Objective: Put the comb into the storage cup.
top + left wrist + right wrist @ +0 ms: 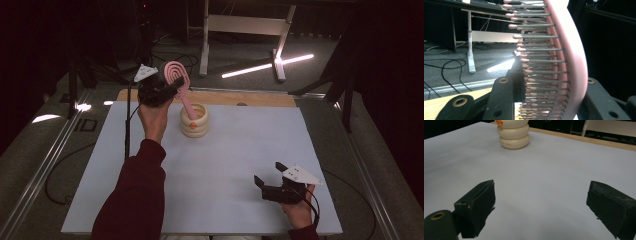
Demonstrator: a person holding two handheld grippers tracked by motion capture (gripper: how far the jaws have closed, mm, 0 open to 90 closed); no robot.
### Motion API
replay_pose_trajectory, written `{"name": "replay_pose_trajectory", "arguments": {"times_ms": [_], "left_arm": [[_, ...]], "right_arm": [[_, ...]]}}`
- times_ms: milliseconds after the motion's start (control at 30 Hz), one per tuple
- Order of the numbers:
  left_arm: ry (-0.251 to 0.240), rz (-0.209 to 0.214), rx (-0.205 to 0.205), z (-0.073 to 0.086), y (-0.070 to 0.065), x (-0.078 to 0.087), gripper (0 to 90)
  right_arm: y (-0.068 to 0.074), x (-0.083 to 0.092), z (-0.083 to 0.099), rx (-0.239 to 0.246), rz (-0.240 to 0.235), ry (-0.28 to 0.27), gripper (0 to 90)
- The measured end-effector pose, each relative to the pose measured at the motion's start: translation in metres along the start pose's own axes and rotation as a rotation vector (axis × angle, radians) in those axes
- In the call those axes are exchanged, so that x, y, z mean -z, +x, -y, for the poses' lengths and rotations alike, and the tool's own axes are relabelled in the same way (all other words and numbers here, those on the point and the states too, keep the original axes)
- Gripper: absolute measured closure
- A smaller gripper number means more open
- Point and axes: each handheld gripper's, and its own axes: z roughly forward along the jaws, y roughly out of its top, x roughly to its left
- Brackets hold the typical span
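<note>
The white table (210,200) carries a cream ribbed holder (194,121) toward its far side, left of centre; in the right gripper view the holder (514,135) stands upright at the far end of the bare surface.

Step in hand: the pink hairbrush (178,80) is held at the holder. Its handle runs down into the holder's mouth while its oval head stands above and to the far left, tilted. Whether the handle tip rests on the holder's bottom cannot be told.

The left gripper (161,89) is clenched on the brush head; the left gripper view shows the pink back (574,62) and rows of bristles pinned between the two black jaws. The left forearm, in a dark red sleeve (137,200), reaches from the near edge to the far left, wrist raised.

The right gripper (268,179) rests low at the near right, well apart from the holder. Its jaws stand wide apart with nothing between them.

Next move, by judgement: either seat the brush and release it, or lift it straight up. Either way, keep the handle in line with the holder's axis so the light holder does not tip.
</note>
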Motion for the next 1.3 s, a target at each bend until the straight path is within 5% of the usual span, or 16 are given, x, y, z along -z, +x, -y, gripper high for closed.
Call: {"name": "replay_pose_trajectory", "arguments": {"times_ms": [1300], "left_arm": [[0.016, -0.035, 0.000, 0.018, 0.000, -0.019, 64.0]], "right_arm": [[0.001, 0.001, -0.001, -0.003, -0.007, -0.008, 8.4]]}}
